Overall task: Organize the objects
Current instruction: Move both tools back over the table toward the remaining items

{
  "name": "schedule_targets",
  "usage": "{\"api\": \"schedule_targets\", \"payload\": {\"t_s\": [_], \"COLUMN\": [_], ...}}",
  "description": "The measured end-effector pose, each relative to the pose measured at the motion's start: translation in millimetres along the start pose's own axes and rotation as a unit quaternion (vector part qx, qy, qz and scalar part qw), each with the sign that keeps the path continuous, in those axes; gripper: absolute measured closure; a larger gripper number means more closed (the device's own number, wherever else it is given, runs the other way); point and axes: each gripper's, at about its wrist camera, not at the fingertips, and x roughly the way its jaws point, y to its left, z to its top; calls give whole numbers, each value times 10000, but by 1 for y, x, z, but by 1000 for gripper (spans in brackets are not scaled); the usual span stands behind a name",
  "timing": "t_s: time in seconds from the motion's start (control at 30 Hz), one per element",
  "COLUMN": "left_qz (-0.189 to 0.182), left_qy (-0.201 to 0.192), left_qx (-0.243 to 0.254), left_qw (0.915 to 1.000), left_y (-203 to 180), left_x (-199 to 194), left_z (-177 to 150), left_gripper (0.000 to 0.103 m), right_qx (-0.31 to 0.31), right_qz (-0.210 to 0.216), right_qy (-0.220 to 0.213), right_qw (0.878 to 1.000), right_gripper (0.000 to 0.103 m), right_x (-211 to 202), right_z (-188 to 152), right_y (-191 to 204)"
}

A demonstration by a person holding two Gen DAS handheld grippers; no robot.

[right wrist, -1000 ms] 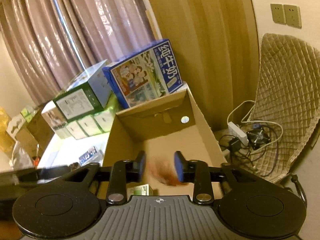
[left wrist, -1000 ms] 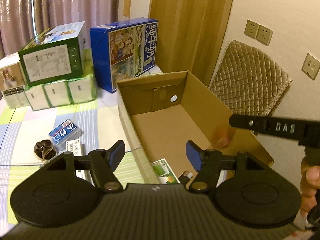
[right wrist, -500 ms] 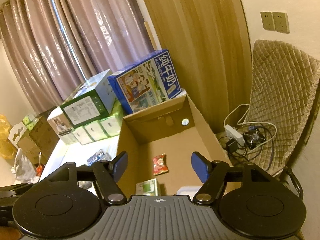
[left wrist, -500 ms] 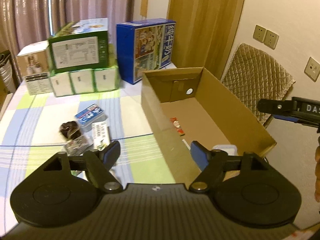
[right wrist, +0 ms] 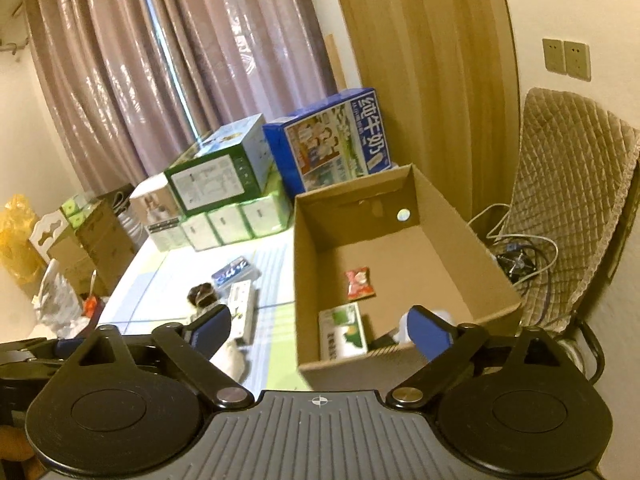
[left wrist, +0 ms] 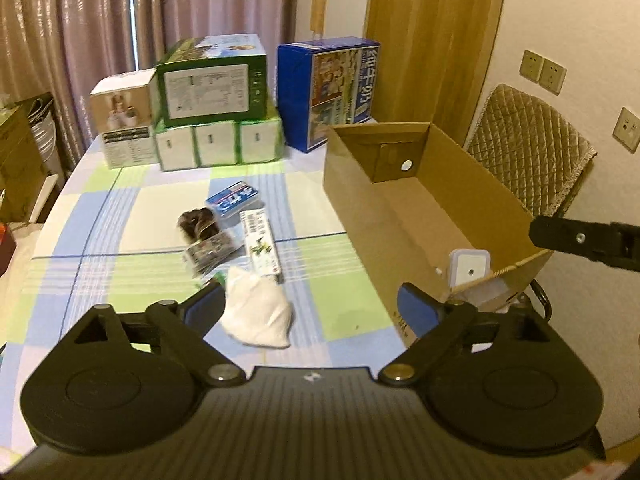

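Left wrist view: the cardboard box (left wrist: 404,216) is taken as the landmark. The loose items to be sorted lie on the checked tablecloth (left wrist: 120,208) to the left of the box: a white pouch (left wrist: 258,312) nearest the camera, then a long printed packet (left wrist: 262,246), a clear-wrapped packet (left wrist: 210,252), a dark bundle (left wrist: 198,222) and a blue-and-white packet (left wrist: 235,202) farthest out. None of them is held.

In the right wrist view a red sachet (right wrist: 360,282) and a green-and-white carton (right wrist: 343,332) are seen on the box floor. A white square device (left wrist: 469,270) is seen propped at the near right corner of the box.

The left gripper (left wrist: 310,308) is held with its jaws wide apart and nothing between them, above the tablecloth to the left of the box, close to the white pouch. The right gripper (right wrist: 320,330) is likewise spread and empty, over the near wall of the box.

Judged step: between placements, with a fresh pick-up due. The next move is judged to call for a descent onto the white pouch, with the jaws closed across its soft body, followed by a lift over the box wall.

Possible hindrances: the pouch touches the end of the long printed packet, so both may be dragged. The box's near left wall must be cleared. Stacked cartons (left wrist: 212,104) behind the box are well apart from the work.
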Motion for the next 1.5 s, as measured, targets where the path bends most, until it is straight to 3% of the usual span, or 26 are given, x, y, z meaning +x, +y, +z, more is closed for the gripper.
{"api": "schedule_targets", "payload": {"t_s": [0.27, 0.8, 1.5], "left_qz": [87, 651, 685], "left_qy": [24, 103, 296], "left_qx": [-140, -447, -545], "left_qw": [9999, 9968, 9957], "left_y": [26, 95, 126], "left_x": [-15, -23, -6], "left_z": [-20, -44, -51], "left_gripper": [1, 1, 1], "right_qx": [-46, -470, -837], "right_qz": [146, 497, 684], "right_qy": [158, 408, 750], "right_qw": [9998, 9968, 9913], "right_gripper": [2, 2, 2], "right_x": [-4, 18, 61], "right_z": [-18, -42, -63], "right_y": [22, 67, 100]}}
